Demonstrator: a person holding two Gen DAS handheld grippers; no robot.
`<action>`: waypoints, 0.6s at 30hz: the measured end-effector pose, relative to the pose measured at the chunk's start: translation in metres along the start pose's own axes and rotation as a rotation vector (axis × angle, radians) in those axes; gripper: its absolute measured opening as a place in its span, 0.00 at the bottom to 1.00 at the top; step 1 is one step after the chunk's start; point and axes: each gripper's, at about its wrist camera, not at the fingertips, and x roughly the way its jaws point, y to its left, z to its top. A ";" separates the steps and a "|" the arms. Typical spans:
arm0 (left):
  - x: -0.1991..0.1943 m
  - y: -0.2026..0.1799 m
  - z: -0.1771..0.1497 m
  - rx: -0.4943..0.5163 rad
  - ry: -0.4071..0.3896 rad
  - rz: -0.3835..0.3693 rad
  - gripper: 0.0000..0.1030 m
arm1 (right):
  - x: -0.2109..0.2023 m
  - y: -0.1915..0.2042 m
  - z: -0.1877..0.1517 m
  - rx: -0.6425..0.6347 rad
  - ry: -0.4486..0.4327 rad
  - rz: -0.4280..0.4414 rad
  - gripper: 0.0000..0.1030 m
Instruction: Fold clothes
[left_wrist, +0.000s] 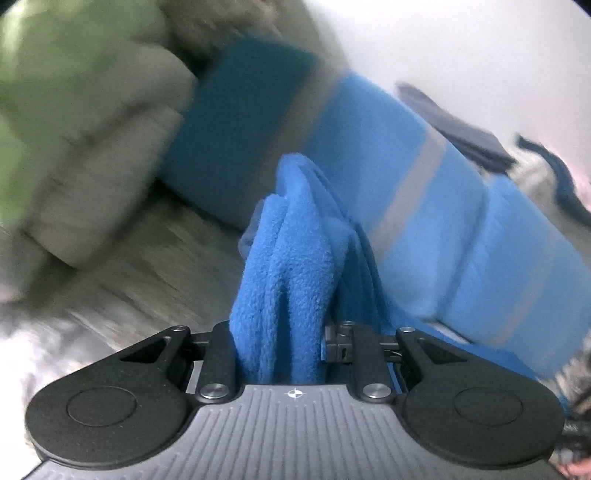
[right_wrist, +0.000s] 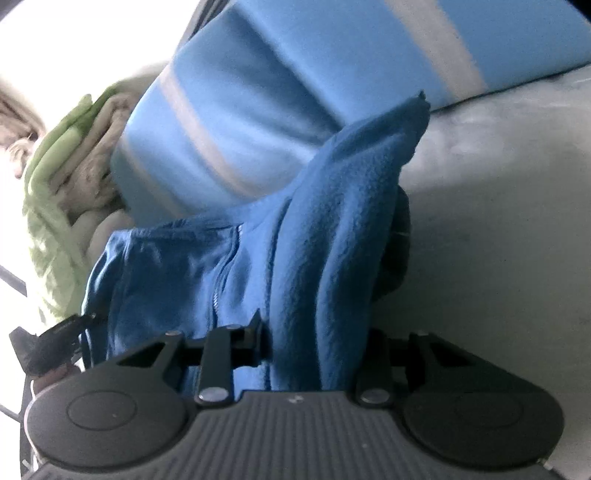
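Note:
A bright blue fleece garment (left_wrist: 291, 266) is bunched between the jaws of my left gripper (left_wrist: 284, 295), which is shut on a thick fold of it. The fingertips are buried in the cloth. In the right wrist view the same blue fleece (right_wrist: 332, 221) hangs in folds, with a zipper line showing on its left part. My right gripper (right_wrist: 321, 295) is shut on another thick fold, which rises to a point beyond the jaws. The cloth hides both sets of pads.
A light blue pillow with grey stripes (left_wrist: 424, 184) (right_wrist: 258, 92) lies behind the garment, with a dark teal cushion (left_wrist: 240, 129) beside it. Green and beige folded blankets (left_wrist: 55, 92) (right_wrist: 48, 166) are stacked at the left. A grey soft surface (right_wrist: 498, 221) spreads below. Dark folded cloth (left_wrist: 461, 125) lies further back.

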 end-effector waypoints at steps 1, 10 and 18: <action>-0.004 0.001 0.005 0.007 -0.029 0.034 0.21 | 0.010 0.010 0.000 -0.007 0.010 0.029 0.32; 0.031 0.040 0.018 0.136 -0.148 0.501 0.40 | 0.085 0.047 -0.019 -0.065 0.110 -0.002 1.00; 0.030 0.020 0.008 0.242 -0.327 0.626 0.74 | 0.049 0.040 -0.022 -0.128 0.036 -0.063 1.00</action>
